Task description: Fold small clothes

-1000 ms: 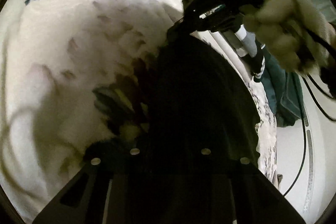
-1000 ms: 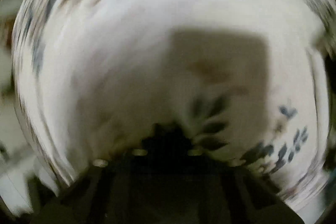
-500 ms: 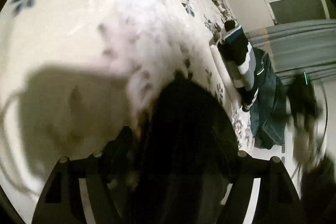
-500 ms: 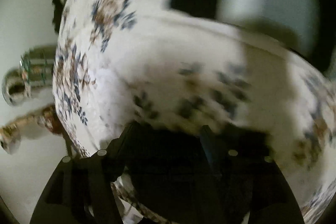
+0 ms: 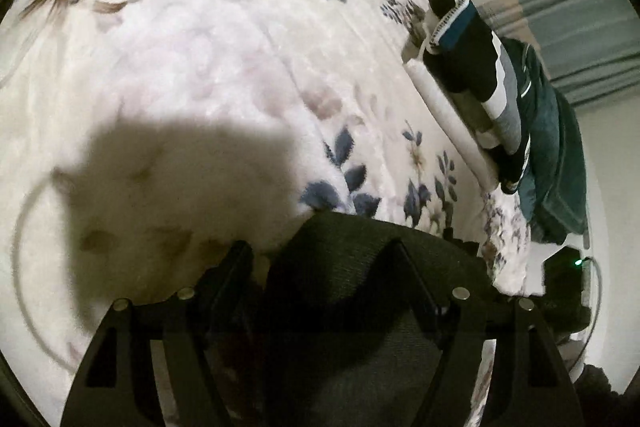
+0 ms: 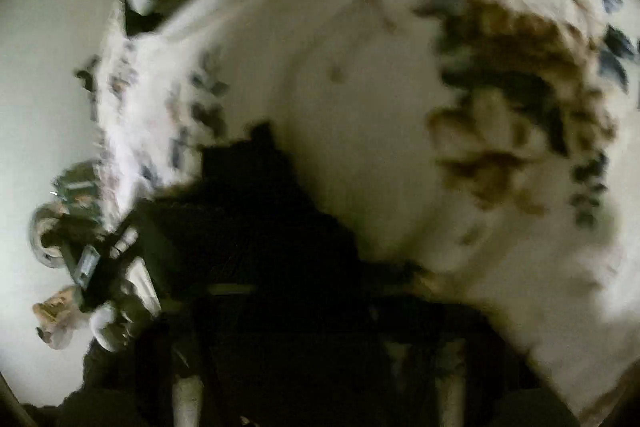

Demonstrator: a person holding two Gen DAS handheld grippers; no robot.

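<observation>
A dark garment (image 5: 352, 307) lies on the floral bedspread (image 5: 208, 59) right under my left gripper (image 5: 320, 251). The left fingers (image 5: 236, 267) stand apart, with the cloth draped between and over them; no grip shows. In the blurred right wrist view the same dark garment (image 6: 256, 227) fills the lower middle and hides my right gripper, so I cannot tell how its jaws stand. The other hand-held device (image 6: 84, 263) shows at the left edge of that view.
Folded clothes, a striped black, white and blue piece (image 5: 476, 67) over a teal one (image 5: 556, 155), are stacked at the bed's right edge. A white wall and grey curtain (image 5: 576, 27) lie beyond. A black box with a green light (image 5: 568, 267) sits lower right.
My left gripper has opened and let go of the dark garment, which now lies lower and flatter. The right gripper has swung fast across the bed; its view stays blurred.
</observation>
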